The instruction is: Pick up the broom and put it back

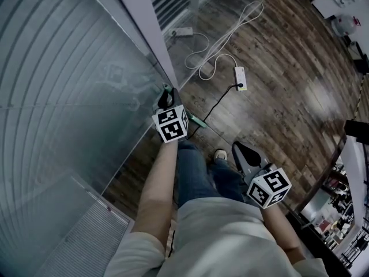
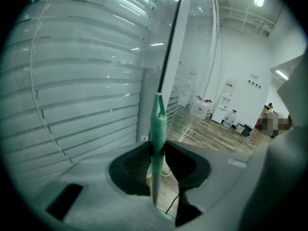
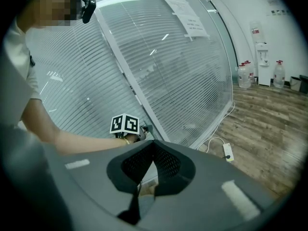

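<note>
The broom's green handle [image 2: 158,124] stands nearly upright between the pads of my left gripper [image 2: 158,150], which is shut on it just below the handle's slotted top. In the head view the left gripper [image 1: 166,99] is held out close to the glass wall, and a short stretch of the green handle [image 1: 199,120] shows below its marker cube. The broom's head is hidden. My right gripper [image 1: 244,153] hangs lower and to the right, beside the person's leg. Its jaws [image 3: 154,144] meet at the tips with nothing between them.
A glass wall with blinds [image 1: 69,97] and a grey metal post [image 1: 151,33] fill the left. A white power strip [image 1: 240,78] with looping white and black cables lies on the wood floor. A floor grille [image 1: 86,235] sits at lower left. Water bottles [image 2: 207,105] stand far off.
</note>
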Available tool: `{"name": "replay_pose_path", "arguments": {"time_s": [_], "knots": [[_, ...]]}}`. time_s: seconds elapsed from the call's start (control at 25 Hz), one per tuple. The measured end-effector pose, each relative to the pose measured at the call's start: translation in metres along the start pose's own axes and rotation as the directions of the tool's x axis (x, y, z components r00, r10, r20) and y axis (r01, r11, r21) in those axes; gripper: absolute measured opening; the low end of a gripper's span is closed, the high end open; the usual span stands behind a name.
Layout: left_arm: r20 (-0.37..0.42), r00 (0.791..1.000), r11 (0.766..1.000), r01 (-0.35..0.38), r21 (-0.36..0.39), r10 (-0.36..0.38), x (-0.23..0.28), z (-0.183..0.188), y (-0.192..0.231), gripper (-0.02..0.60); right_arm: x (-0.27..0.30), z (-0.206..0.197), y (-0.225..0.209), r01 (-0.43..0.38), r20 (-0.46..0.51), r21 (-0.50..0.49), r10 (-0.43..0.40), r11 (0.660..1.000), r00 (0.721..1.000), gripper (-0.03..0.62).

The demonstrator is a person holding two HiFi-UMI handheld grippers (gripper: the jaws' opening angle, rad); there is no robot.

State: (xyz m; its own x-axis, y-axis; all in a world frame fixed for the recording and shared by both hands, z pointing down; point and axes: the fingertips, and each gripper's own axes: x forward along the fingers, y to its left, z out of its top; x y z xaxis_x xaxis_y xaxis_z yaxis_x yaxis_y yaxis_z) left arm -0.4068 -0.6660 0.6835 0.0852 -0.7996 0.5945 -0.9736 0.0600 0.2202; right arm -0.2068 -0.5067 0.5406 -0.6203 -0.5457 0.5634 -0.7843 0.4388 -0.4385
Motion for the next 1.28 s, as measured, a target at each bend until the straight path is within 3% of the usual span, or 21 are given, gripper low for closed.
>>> {"name": "replay_pose_path", "arguments": {"time_s": [0.76,0.96,1.28], "knots": [[-0.033,0.999,0.998,-0.009,-0.065,0.007,0.03,0.01,-0.007,0.106,0.0,0.007,-0.006,0.005,0.007,0.017,-0.005,1.0,1.0,0.006],[-0.035,0.999,0.996,0.003,-0.092,-0.006,0.03,0.011,-0.006,0.14,-0.002,0.007,-0.006,-0.001,0.006,0.014,0.001,1.0,1.0,0.006],[-0.045,0.999,0.995,-0.006,-0.095,0.001,0.017,0.003,-0.006,0.144,-0.002,0.008,-0.004,-0.014,0.011,0.011,0.014,1.0,1.0,0.005]]}}
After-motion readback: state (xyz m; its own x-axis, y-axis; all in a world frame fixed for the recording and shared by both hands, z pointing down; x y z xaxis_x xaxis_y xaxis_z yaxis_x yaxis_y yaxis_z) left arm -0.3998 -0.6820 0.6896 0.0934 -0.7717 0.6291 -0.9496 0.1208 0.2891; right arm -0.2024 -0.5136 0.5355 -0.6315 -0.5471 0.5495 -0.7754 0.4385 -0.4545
